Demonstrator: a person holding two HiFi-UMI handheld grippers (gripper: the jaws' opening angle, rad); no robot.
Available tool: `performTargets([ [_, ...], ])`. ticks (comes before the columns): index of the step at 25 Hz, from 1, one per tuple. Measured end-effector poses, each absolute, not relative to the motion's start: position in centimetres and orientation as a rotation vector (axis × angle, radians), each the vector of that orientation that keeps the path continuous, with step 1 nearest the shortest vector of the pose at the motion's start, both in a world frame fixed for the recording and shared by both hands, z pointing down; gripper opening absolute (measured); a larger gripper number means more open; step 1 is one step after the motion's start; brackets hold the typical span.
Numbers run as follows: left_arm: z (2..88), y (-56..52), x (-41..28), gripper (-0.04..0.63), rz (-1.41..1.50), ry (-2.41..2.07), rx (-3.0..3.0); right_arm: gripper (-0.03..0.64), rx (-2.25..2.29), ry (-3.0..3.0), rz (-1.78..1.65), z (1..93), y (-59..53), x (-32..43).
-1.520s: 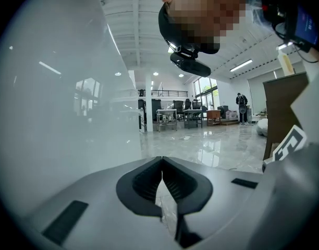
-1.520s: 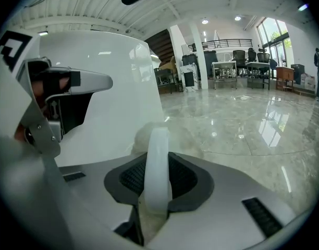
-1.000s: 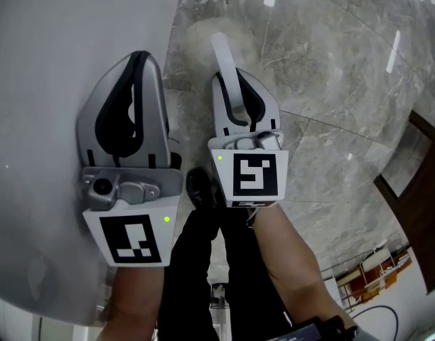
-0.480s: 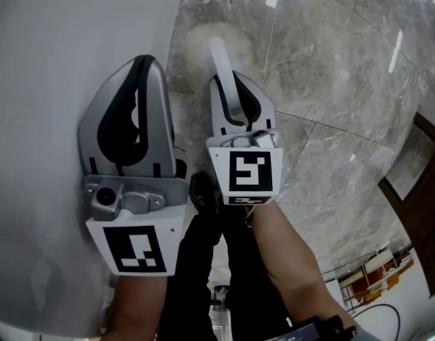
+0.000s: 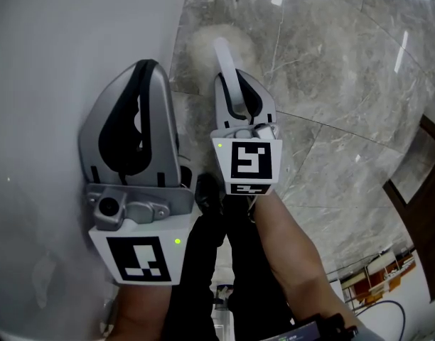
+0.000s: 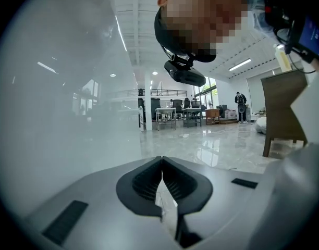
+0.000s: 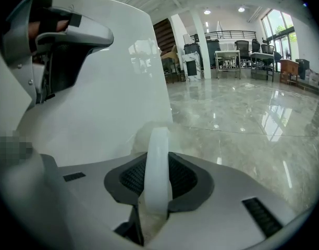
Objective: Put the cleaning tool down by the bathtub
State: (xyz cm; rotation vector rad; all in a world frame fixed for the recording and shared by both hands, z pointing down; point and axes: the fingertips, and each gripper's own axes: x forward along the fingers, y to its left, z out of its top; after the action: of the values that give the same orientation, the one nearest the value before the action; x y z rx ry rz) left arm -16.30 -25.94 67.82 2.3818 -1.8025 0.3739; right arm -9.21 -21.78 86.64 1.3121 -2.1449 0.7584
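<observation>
The cleaning tool has a white handle point(image 5: 227, 66) and a pale fluffy head point(image 5: 209, 42) that lies low on the marble floor against the foot of the white bathtub point(image 5: 61, 62). My right gripper point(image 5: 235, 84) is shut on the handle point(image 7: 158, 139), which stands up between its dark pads. The fluffy head point(image 7: 140, 135) shows blurred just beyond the right gripper point(image 7: 158, 163), beside the bathtub wall point(image 7: 123, 87). My left gripper point(image 5: 148, 68) hangs over the bathtub side, shut and empty. In the left gripper view the tips of the left gripper point(image 6: 162, 161) meet.
Glossy grey marble floor point(image 5: 331, 84) spreads to the right of the tub. The person's dark trousers and shoe point(image 5: 203, 190) stand below the grippers. A brown wooden panel point(image 5: 423, 190) sits at the right edge. Desks and chairs point(image 7: 237, 48) stand far off across the hall.
The right gripper has sunk slightly toward the floor with the tool still in it. The left gripper has drifted a little nearer and to the right.
</observation>
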Motion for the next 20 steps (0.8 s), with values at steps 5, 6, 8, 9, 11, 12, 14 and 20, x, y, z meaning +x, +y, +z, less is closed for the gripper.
performTargets([
  [5, 68.0, -26.2, -16.3, 0.017, 0.376, -1.806, 2.383, 0.101, 1.309, -2.143, 0.755, 87.2, -22.4, -9.0],
  [6, 68.1, -26.2, -16.3, 0.017, 0.374, -1.808, 2.382, 0.101, 1.306, -2.144, 0.751, 87.4, -22.5, -9.1],
  [8, 68.1, -26.3, -16.3, 0.017, 0.371, -1.812, 2.379, 0.101, 1.297, -2.151, 0.743, 87.7, -22.5, -9.3],
  [9, 68.1, -26.3, -16.3, 0.017, 0.371, -1.813, 2.378, 0.103, 1.291, -2.155, 0.739, 87.9, -22.5, -9.5],
  [11, 68.1, -26.3, -16.2, 0.017, 0.372, -1.812, 2.381, 0.104, 1.273, -2.161, 0.738, 88.5, -22.5, -9.8],
  [12, 68.1, -26.4, -16.2, 0.017, 0.375, -1.811, 2.386, 0.108, 1.261, -2.162, 0.739, 88.8, -22.5, -10.0],
  [14, 68.1, -26.5, -16.2, 0.017, 0.381, -1.809, 2.393, 0.130, 1.236, -2.167, 0.737, 89.2, -22.4, -10.4],
  [20, 67.7, -26.5, -16.1, 0.017, 0.382, -1.817, 2.383, 0.135, 1.222, -2.172, 0.732, 88.4, -22.0, -10.3],
])
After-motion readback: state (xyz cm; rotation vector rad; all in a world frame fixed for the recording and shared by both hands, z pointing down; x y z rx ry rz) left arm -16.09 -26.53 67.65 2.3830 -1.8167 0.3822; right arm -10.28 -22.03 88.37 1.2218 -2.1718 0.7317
